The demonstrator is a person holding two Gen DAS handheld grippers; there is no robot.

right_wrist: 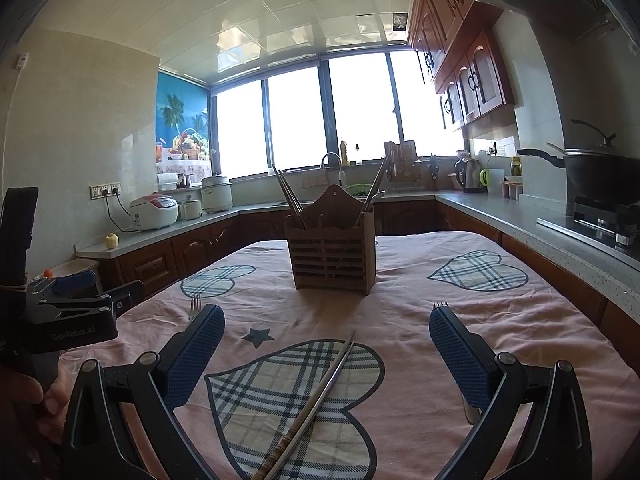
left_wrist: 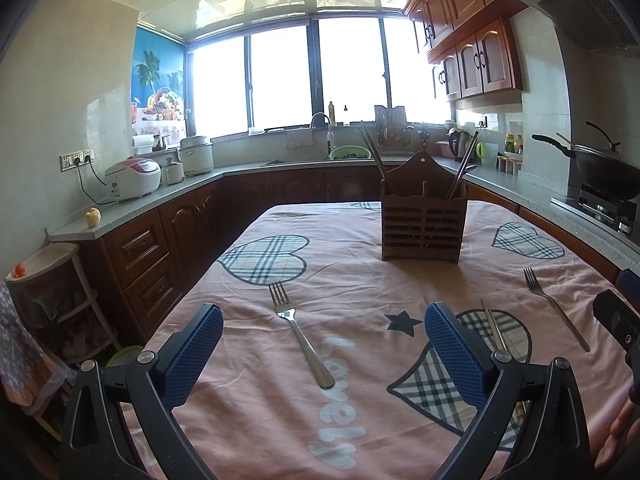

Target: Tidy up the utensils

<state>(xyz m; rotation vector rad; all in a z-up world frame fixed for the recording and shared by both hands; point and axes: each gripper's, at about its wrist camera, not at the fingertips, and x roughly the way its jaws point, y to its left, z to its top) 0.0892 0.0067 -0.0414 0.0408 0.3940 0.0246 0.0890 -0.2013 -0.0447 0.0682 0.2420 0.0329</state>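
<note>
Left tool (left_wrist: pixel 324 350): spread wide, empty, above a fork (left_wrist: pixel 301 334) on the desk (left_wrist: pixel 360 280) | Right tool (right_wrist: pixel 326 348): spread wide, empty, above chopsticks (right_wrist: pixel 316 404) | Second fork (left_wrist: pixel 556 308): 3 o'clock of chopsticks | Wooden holder (right_wrist: pixel 331 256): upright at 12 o'clock, containing chopsticks and utensils in both outer compartments.
</note>
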